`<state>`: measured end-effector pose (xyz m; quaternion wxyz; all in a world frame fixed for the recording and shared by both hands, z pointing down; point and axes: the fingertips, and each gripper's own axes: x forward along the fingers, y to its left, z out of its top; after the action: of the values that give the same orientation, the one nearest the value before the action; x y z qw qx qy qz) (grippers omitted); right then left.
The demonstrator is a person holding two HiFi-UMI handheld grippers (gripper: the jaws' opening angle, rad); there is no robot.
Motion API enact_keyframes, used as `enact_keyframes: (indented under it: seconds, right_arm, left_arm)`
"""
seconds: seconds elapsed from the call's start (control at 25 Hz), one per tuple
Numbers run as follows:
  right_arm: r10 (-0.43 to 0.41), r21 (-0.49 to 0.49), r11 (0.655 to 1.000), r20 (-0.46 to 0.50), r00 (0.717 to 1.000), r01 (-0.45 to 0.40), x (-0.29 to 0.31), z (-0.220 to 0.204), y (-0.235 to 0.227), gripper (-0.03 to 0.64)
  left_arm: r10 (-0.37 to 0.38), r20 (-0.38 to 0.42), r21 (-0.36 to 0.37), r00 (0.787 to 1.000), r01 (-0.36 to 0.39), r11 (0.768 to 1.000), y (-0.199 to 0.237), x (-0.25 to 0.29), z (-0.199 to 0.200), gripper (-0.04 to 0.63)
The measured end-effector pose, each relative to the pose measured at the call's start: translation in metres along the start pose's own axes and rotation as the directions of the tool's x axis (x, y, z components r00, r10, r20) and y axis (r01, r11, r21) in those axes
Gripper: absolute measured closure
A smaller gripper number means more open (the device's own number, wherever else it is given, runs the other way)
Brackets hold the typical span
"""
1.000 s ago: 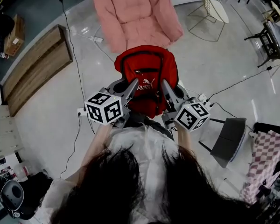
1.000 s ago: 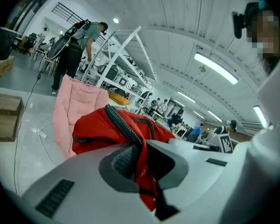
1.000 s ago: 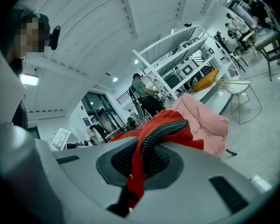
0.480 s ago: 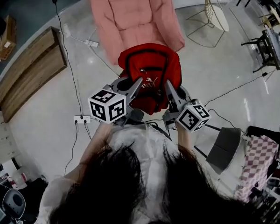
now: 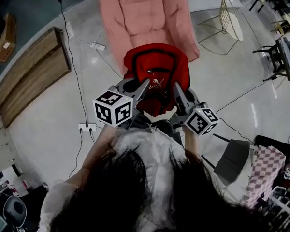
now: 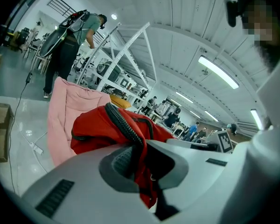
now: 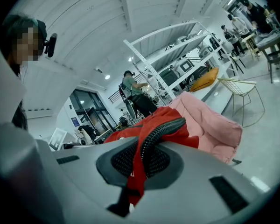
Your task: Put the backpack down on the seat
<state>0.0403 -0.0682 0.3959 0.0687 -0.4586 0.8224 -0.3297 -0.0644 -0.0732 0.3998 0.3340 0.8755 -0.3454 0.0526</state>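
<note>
A red backpack (image 5: 157,76) with black zips hangs in the air between my two grippers, just in front of the pink padded seat (image 5: 145,18). My left gripper (image 5: 144,85) is shut on the backpack's left side, its red fabric and black trim (image 6: 126,127) pinched between the pads. My right gripper (image 5: 175,87) is shut on the backpack's right side, a black ribbed strap (image 7: 154,132) caught between its pads. The pink seat (image 6: 67,111) lies behind the backpack (image 7: 149,125) in both gripper views, seat (image 7: 210,120) showing to the right there.
A long wooden bench (image 5: 31,74) stands on the left. Cables and a power strip (image 5: 87,127) lie on the glossy floor. A wire-frame chair (image 5: 229,16) is at the upper right, a dark stool (image 5: 234,156) at the lower right. People and shelving stand far off (image 6: 72,36).
The backpack and both grippers have drifted a little toward the pink seat; its top now overlaps the seat's front edge more. Both grips are unchanged.
</note>
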Motion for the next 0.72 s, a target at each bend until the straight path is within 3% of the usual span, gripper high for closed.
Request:
enact_keyframes:
  seconds: [0.4,0.72]
  right_arm:
    - [-0.002,-0.002,1.000,-0.045,0.999,0.002,0.030,0.006,-0.007,0.583]
    - [0.027,0.009,1.000,-0.080,0.996,-0.027,0.066,0.018,-0.043,0.583]
  left_arm:
    - [0.025,0.009,-0.034,1.000,-0.025,0.999,0.026,0.013,0.015,0.552]
    - [0.066,-0.010,-0.048,0.998,-0.066,0.997,0.050,0.047,0.023,0.552]
